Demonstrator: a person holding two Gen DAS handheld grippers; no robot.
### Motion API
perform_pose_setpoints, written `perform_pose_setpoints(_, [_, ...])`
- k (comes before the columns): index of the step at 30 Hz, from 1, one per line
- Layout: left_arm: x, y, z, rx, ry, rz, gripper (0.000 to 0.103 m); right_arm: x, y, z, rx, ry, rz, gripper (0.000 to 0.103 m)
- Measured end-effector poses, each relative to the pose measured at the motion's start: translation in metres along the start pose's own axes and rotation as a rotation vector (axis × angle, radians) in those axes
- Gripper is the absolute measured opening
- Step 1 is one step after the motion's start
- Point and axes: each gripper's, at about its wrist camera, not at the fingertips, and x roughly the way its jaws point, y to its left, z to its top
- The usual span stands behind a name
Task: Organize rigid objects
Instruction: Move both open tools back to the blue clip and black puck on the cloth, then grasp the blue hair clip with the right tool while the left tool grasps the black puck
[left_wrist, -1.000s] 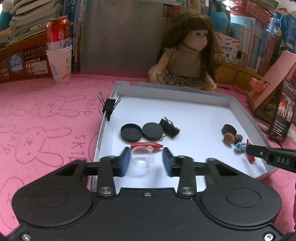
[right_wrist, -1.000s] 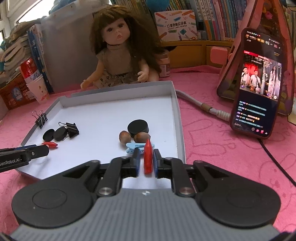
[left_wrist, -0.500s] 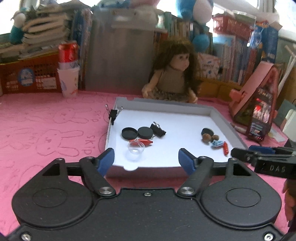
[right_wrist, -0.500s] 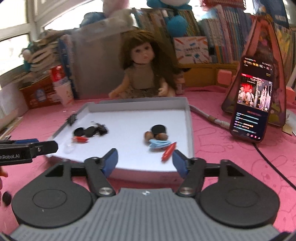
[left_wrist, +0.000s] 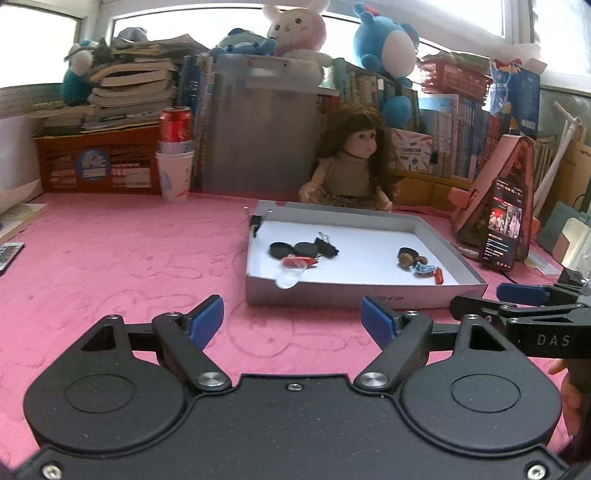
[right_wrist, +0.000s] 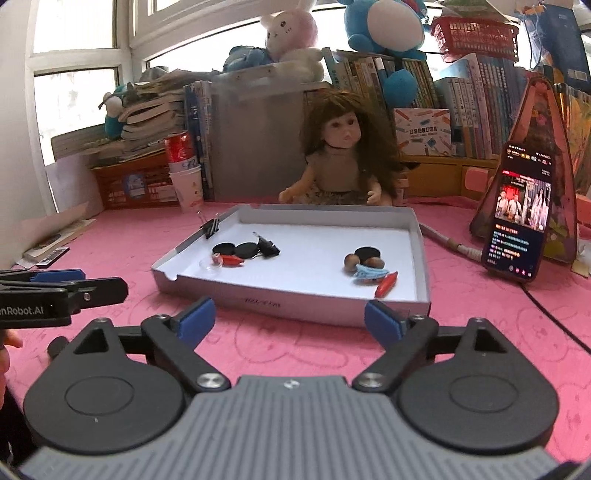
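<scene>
Left wrist view: both the left hand-held gripper and right hand-held gripper stand apart, jaws just opened and empty (items lie grouped in the tray); recommend keeping clear of its near wall.

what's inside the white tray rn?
Tray holds two black caps, a binder clip, clear dish, two red pieces, nuts, blue clip. Under the pile: hidden.

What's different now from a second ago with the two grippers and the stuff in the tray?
The left gripper let go of the clear dish and the right gripper let go of the red piece. Both have just been opening and pulled back off the tray, nothing between their fingers. Both pieces now lie in the tray; the other items stayed put.
</scene>
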Motion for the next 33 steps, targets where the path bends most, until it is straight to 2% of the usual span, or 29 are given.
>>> perform_pose_setpoints(10, [-0.022,0.016,-0.03,0.009,-0.022,0.125,0.081,-0.014,0.019,-0.035,0.002,-0.064,-0.052,0.101])
perform_pose_setpoints(16, [-0.025,0.027,-0.042,-0.001,-0.007,0.177,0.081,-0.013,0.034,-0.051,-0.04,-0.052,-0.074,0.101])
perform_pose_setpoints(28, [-0.021,0.045,-0.058,-0.047,0.049,0.218,0.081,-0.007,0.047,-0.06,-0.069,-0.03,-0.095,0.102])
perform_pose_setpoints(33, [-0.017,0.047,-0.062,-0.058,0.066,0.217,0.077,-0.005,0.052,-0.064,-0.093,-0.011,-0.092,0.102])
